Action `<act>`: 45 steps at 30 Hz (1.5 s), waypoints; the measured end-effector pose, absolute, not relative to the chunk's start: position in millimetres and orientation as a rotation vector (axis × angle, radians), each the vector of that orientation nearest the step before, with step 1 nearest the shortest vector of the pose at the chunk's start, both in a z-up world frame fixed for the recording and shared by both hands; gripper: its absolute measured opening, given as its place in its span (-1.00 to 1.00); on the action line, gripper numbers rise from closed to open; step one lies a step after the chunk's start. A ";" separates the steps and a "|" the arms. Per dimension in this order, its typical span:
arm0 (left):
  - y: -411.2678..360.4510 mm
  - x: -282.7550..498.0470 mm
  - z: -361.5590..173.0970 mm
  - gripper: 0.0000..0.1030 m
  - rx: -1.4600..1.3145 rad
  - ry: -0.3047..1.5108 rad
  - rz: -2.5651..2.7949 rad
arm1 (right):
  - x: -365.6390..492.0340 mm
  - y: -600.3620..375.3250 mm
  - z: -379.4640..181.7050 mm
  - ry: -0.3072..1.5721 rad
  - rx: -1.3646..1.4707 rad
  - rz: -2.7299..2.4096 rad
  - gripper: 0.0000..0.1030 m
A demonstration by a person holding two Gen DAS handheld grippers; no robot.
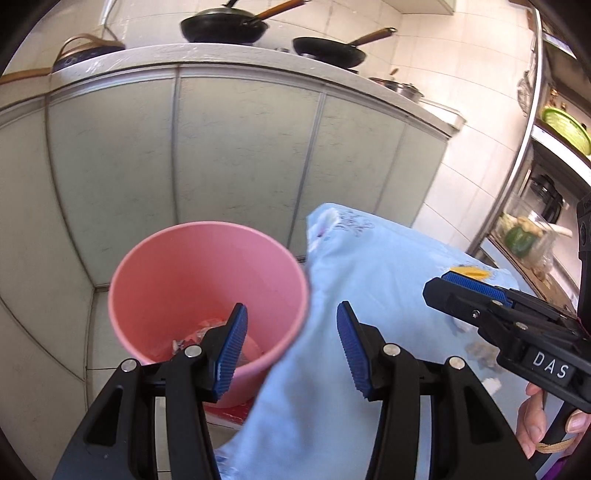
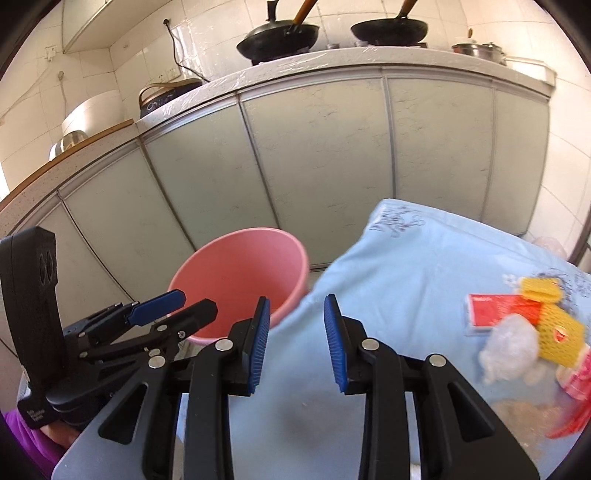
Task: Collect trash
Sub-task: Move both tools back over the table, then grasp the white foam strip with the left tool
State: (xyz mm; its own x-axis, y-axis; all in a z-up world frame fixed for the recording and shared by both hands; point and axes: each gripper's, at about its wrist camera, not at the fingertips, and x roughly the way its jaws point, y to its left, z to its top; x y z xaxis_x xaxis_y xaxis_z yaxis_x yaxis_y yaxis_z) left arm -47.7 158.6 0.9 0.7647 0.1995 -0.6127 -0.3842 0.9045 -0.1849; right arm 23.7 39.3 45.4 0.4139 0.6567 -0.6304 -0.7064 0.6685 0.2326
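A pink bin (image 1: 192, 273) stands on the floor beside a table covered in a light blue cloth (image 1: 369, 280); scraps lie at its bottom. It also shows in the right wrist view (image 2: 240, 273). My left gripper (image 1: 291, 350) is open and empty, over the bin's near rim and the cloth's edge. My right gripper (image 2: 295, 343) is open and empty above the cloth. Trash lies on the cloth at the right: a red packet (image 2: 498, 310), a yellow foam net (image 2: 557, 332), a clear plastic wad (image 2: 509, 350) and red wrappers (image 2: 576, 391).
Pale green cabinet doors (image 1: 240, 155) face me under a white counter with two black woks (image 1: 225, 26). A metal shelf rack (image 1: 532, 155) with a green basket stands at the right. Crumbs (image 2: 528, 413) lie on the cloth.
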 end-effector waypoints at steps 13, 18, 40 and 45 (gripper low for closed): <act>70.7 -21.0 10.3 0.03 -0.196 0.667 0.073 | 20.7 -68.2 42.8 0.742 0.010 0.674 -0.20; 40.9 -8.8 6.4 0.03 -0.145 0.699 -0.053 | 25.7 -95.7 31.4 0.773 0.048 0.612 -0.20; -42.2 23.1 -27.7 0.03 0.082 0.832 -0.272 | 21.5 -186.4 10.5 0.757 0.090 0.401 -0.20; -55.0 27.1 -37.3 0.03 0.135 0.860 -0.303 | 25.4 -206.6 4.4 0.773 0.111 0.363 -0.19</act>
State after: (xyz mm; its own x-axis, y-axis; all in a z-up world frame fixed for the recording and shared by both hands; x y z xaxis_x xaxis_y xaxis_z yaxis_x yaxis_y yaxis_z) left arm 27.1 -55.0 -37.3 0.6132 -0.2078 -0.7621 0.3160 0.9488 -0.0045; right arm 25.4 -206.6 4.4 0.6575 0.3605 -0.6616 -0.2796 0.9322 0.2300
